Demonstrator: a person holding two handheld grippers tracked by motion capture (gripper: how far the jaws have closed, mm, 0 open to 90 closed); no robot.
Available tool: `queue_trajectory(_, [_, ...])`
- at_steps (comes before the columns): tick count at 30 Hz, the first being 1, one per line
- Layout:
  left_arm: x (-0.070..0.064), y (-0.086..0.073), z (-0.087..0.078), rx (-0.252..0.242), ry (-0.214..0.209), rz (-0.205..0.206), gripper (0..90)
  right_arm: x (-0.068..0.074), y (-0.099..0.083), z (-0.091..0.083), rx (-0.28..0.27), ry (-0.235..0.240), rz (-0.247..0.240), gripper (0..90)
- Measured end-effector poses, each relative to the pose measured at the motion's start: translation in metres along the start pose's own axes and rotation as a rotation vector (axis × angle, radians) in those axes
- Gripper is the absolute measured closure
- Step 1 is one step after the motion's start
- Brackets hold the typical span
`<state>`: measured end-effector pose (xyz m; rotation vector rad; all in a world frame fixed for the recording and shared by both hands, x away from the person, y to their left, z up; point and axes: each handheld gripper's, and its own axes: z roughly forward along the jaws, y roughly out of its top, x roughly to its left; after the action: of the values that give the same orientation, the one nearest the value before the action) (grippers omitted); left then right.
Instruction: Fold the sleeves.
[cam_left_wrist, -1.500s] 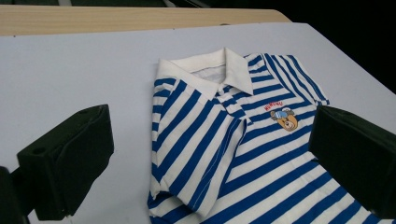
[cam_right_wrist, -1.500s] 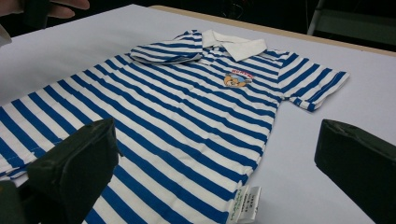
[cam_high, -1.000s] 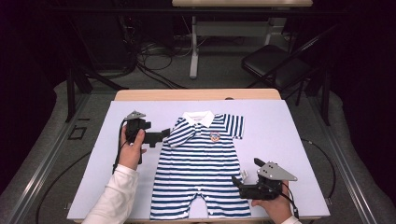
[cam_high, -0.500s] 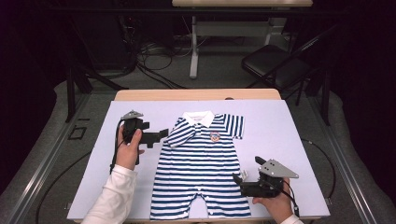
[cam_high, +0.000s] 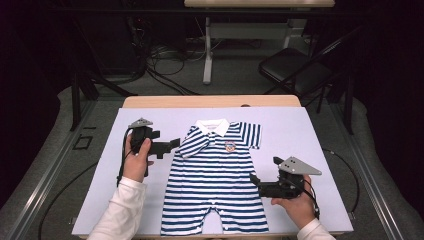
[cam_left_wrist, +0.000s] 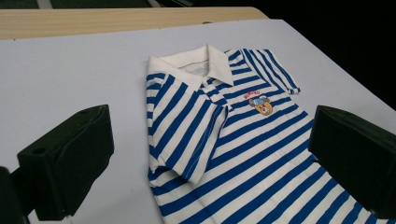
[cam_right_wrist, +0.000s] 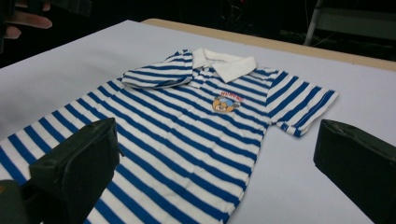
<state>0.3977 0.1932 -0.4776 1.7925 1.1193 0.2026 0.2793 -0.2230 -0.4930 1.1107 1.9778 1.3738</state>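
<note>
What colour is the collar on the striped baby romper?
The collar is plain white, unlike the blue-and-white striped romper; it shows best in the left gripper view.

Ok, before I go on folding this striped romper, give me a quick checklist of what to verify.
1. Left gripper open: ok, jaws wide apart in the left gripper view.
2. Right gripper open: ok.
3. Romper lying flat on the white mat: ok, apart from its folded sleeve.
4. Sleeve nearest the left gripper folded in over the chest: ok.
5. Other sleeve folded: not ok, it lies spread out.
6. Right gripper touching the fabric: cannot tell.
</note>
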Motion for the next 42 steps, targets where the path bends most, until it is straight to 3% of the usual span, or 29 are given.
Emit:
queue_trajectory(10, [0.003, 0.0, -0.005, -0.009, 0.004, -0.008, 0.5, -0.007, 0.021, 0.015, -0.005, -0.012, 0.019, 0.0])
queue_trajectory(19, [0.003, 0.0, -0.004, -0.007, -0.001, -0.006, 0.5, -0.022, 0.037, 0.03, 0.045, -0.008, 0.057, 1.4])
queue_trajectory(34, [0.003, 0.0, -0.003, -0.002, -0.003, -0.005, 0.5, -0.057, 0.072, 0.051, 0.081, -0.091, 0.066, 4.3])
queue_trajectory(42, [0.003, -0.001, -0.002, -0.004, -0.006, -0.007, 0.5, -0.066, 0.093, 0.062, 0.106, -0.12, 0.046, 7.0])
